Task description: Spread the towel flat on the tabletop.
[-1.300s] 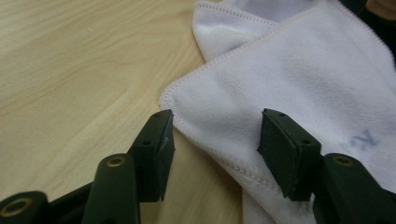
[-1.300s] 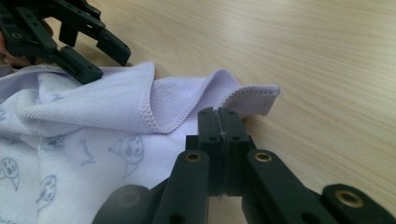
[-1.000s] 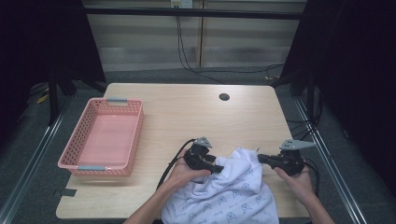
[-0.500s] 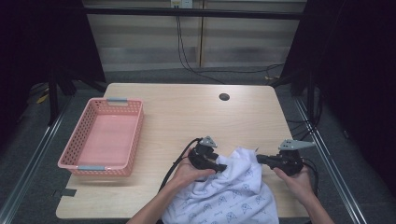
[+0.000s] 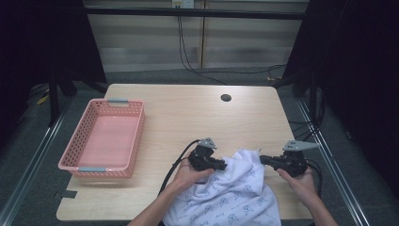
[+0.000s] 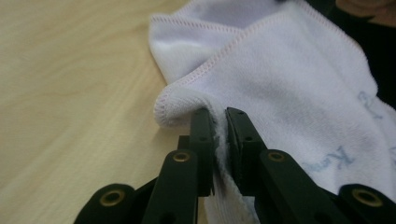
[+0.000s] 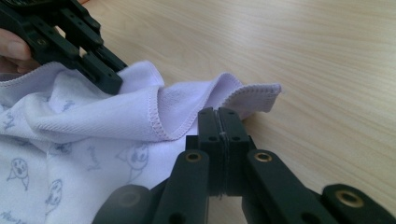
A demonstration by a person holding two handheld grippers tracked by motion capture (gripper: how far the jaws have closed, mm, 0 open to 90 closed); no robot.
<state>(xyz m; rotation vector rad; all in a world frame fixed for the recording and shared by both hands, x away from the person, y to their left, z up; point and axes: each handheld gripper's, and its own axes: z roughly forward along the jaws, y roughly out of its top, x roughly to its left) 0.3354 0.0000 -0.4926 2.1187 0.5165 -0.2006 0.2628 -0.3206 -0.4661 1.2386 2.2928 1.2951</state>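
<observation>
Standing on grey floor (image 5: 42,155) before dark curtains (image 5: 362,70): pale wood table (image 5: 188,117), pink basket (image 5: 104,140) at left. Lying rumpled at near edge: white printed cloth (image 5: 235,197), stitched hem. Left gripper (image 6: 220,122) just closed, pinching cloth fold. Right gripper (image 7: 218,122) clamped on cloth edge.

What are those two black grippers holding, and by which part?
Both hold the white printed cloth by its hemmed far edge: left gripper, whose jaws have just been closing, near one corner; right gripper near the other.
</observation>
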